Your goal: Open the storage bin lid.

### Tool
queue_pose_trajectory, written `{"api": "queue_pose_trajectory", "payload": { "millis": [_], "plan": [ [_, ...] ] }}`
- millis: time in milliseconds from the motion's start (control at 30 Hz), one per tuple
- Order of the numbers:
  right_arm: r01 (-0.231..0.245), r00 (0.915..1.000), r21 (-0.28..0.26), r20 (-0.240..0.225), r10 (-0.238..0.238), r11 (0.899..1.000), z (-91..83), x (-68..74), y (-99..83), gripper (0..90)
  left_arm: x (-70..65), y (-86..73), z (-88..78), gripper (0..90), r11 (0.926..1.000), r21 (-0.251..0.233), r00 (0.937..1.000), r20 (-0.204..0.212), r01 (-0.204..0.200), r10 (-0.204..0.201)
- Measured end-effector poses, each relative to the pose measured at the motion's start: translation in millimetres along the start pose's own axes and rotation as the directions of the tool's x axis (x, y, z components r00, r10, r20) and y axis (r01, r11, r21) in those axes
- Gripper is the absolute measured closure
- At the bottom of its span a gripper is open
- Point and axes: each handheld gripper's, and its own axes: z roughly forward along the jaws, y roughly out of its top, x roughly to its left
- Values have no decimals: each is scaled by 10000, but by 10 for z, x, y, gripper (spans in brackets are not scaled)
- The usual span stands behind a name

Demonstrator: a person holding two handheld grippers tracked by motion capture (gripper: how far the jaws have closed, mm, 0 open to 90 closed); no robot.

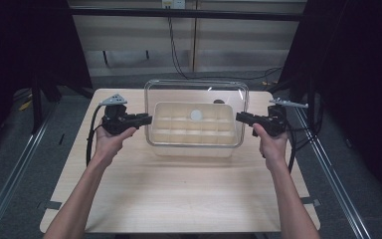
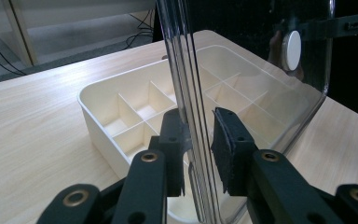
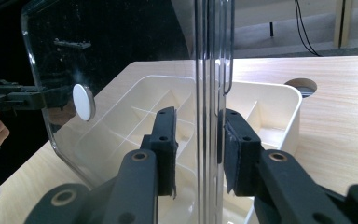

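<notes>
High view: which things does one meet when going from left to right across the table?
Left gripper → clear lid held above the cream divided box → right gripper.

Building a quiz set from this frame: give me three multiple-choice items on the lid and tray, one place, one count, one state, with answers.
1. Where is the clear lid relative to the cream tray?
A. held up above it
B. flat on the table beside it
C. underneath it

2. How many white round knobs does the lid carry?
A. none
B. one
C. three

3. How do the left tongs stand?
A. jaws wide open, away from the lid
B. one jaw either side of the lid's edge
C. shut on the tray wall

Answers: A, the high view shows the lid raised over the tray between both tongs; B, a single disc shows on the clear panel; B, the left gripper view shows the lid's edge between the pads.
</notes>
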Motion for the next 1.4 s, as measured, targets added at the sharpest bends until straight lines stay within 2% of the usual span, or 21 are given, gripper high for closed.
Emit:
{"api": "queue_pose_trajectory", "payload": {
  "millis": [200,367,400,500,800,1100,1400],
  "plan": [
    [155,9998,13,-109,-155,9999,-48,74,-31,698,-24,-64,-55,744,10000,-10,9999,-33,96,-96],
    [259,9995,41,-194,-259,9997,-64,99,-63,703,-49,-81,-77,746,9998,163,9998,-212,-60,64],
    [236,9994,-21,-236,-236,9997,-78,116,-76,705,-47,-91,-96,746,9999,94,9999,-109,45,-44],
    [254,9992,-71,-307,-256,9997,-96,133,-91,708,-61,-110,-113,746,9999,146,9999,-105,-24,25],
    [365,9981,-52,-491,-367,9993,-164,181,-172,723,-77,-216,-148,752,9997,214,9999,102,122,-124],
    [370,9976,18,-587,-368,9993,-197,221,-235,729,-125,-349,-161,754,9980,624,10000,19,88,-89],
    [503,9959,167,-763,-488,9986,-237,287,-310,733,-176,-420,-258,756,9989,477,10000,0,3,-3]
  ]
}}
